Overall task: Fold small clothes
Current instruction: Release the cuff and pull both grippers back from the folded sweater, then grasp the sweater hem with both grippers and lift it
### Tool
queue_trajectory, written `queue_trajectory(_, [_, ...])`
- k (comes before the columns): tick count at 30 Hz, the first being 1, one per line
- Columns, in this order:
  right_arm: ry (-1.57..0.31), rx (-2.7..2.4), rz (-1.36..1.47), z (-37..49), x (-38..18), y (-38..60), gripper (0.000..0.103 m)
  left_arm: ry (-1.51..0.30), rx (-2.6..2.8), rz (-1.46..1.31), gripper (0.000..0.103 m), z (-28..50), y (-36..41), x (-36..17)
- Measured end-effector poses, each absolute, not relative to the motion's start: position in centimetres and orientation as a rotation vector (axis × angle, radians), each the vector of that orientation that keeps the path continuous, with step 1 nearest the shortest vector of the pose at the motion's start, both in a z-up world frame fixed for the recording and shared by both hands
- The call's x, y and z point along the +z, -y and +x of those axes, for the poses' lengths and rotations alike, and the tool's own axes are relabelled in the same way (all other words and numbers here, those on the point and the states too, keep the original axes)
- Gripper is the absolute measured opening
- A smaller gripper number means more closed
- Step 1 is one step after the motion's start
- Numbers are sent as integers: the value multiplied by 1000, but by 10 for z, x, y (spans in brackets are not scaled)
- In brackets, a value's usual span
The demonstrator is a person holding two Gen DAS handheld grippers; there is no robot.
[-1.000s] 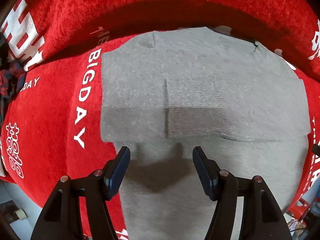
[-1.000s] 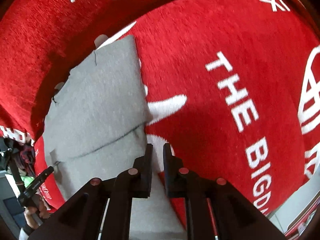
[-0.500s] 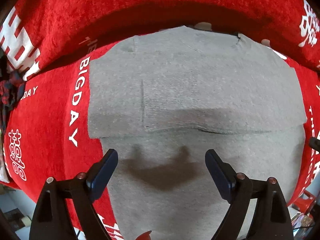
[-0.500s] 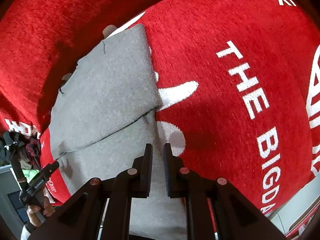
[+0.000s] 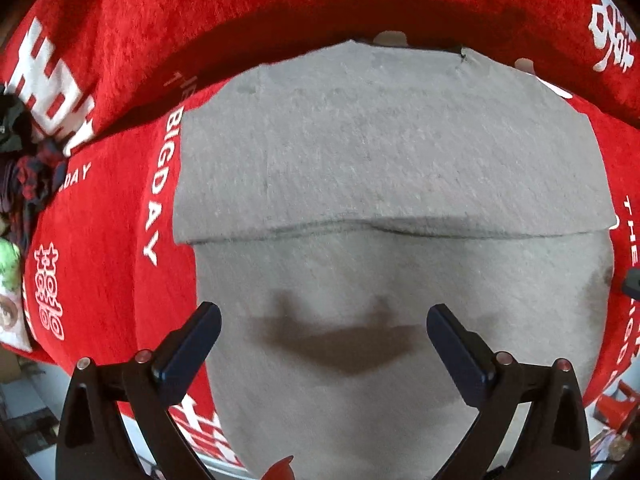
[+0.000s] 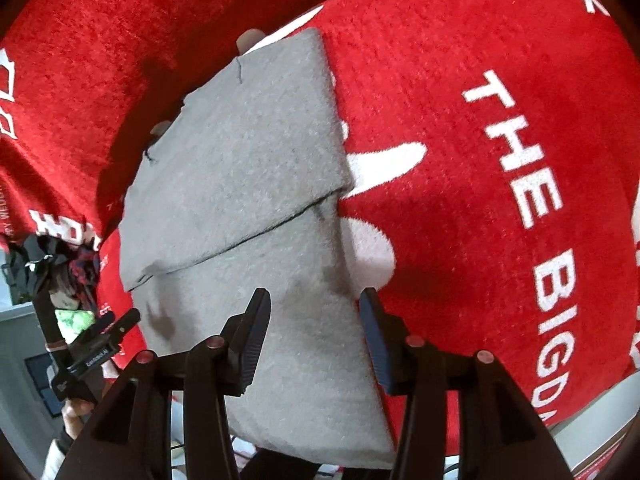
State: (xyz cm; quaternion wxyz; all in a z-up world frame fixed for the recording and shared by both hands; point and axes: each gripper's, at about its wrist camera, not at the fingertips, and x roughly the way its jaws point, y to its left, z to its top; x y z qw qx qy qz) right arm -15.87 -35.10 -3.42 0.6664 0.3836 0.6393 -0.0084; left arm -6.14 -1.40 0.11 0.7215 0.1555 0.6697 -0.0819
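A grey knitted garment [image 5: 380, 152] lies flat on the red blanket, its far part folded over the near part along a crosswise edge. It also shows in the right wrist view [image 6: 240, 160]. My left gripper [image 5: 324, 328] is open and empty, hovering over the garment's near part. My right gripper [image 6: 314, 312] is open and empty over the garment's near right edge. The left gripper [image 6: 100, 336] shows small at the left of the right wrist view.
A red blanket [image 6: 500, 140] with white lettering covers the surface and rises behind the garment [image 5: 280, 8]. A heap of dark and red clothes [image 5: 28, 176] lies at the far left. The blanket's front edge and the floor show below.
My right gripper has opened from shut. My left gripper has opened wider and drawn back a little over the garment's near part. The garment lies as before.
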Motion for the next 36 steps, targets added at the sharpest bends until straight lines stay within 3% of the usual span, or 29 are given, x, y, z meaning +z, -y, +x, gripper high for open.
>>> queue_trajectory(3, [-1462,-11,835,-158,-37,347,64,-1523,-157,270,103,-68,2,-4])
queue_trajectory(12, [-1478,17,853,-179,-41,337,64,-1627,-143,138,103,-105,-51,-18])
queue_trajectory(27, [-1497,47,849,-271,-37,284,64,-1606,-246,61,103,-174,-122,-31])
queue_trajectory(36, [-1640,78,739,-339,-85,251,64,-1730,-298,-90,103,-237,-159,-81])
